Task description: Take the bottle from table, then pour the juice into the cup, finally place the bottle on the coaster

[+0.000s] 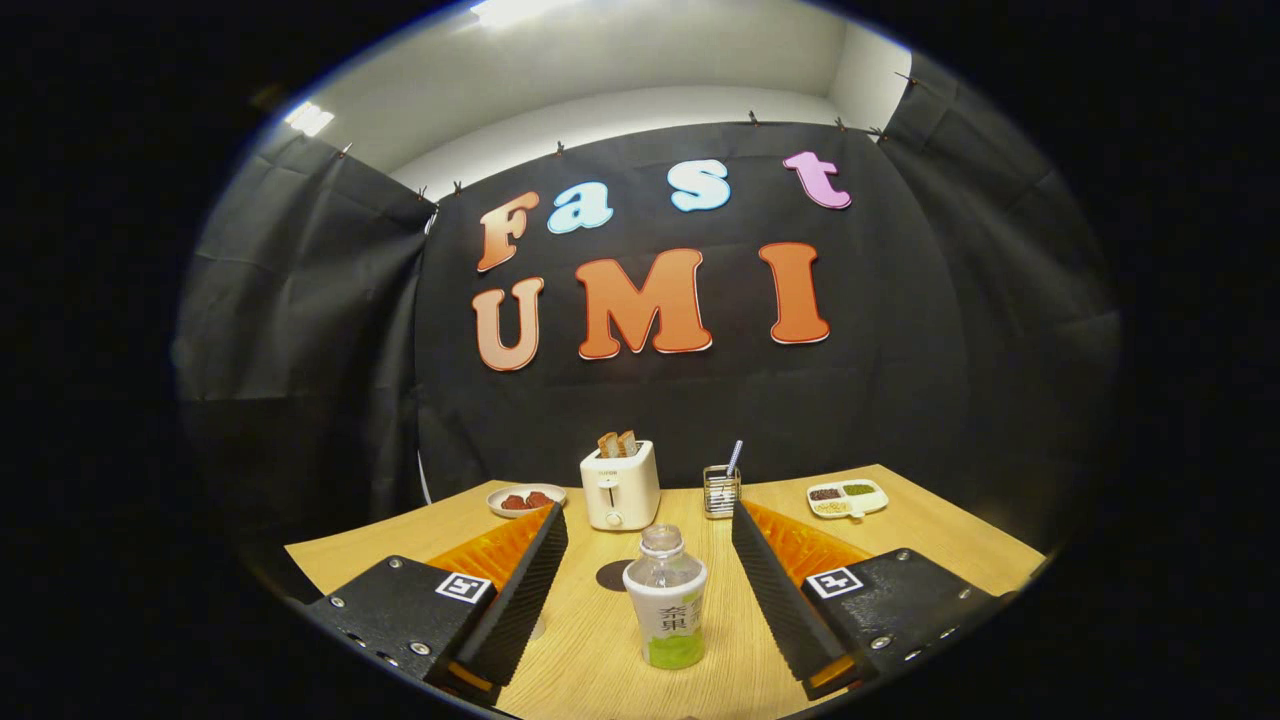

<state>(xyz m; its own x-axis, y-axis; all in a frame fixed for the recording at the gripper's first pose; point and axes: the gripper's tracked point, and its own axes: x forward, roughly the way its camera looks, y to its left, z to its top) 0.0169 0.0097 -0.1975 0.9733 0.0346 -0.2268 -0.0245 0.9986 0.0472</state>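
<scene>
A small clear bottle with a white and green label and no cap stands upright on the wooden table. It sits between my two fingers, which do not touch it. My gripper is open, its ribbed black pads spread wide on either side. A dark round coaster lies on the table just behind the bottle to its left. A bit of a clear cup peeks out beside the left finger, mostly hidden.
At the back of the table stand a white toaster with bread in it, a small plate of red food to its left, a glass with a straw, and a white divided dish at the right.
</scene>
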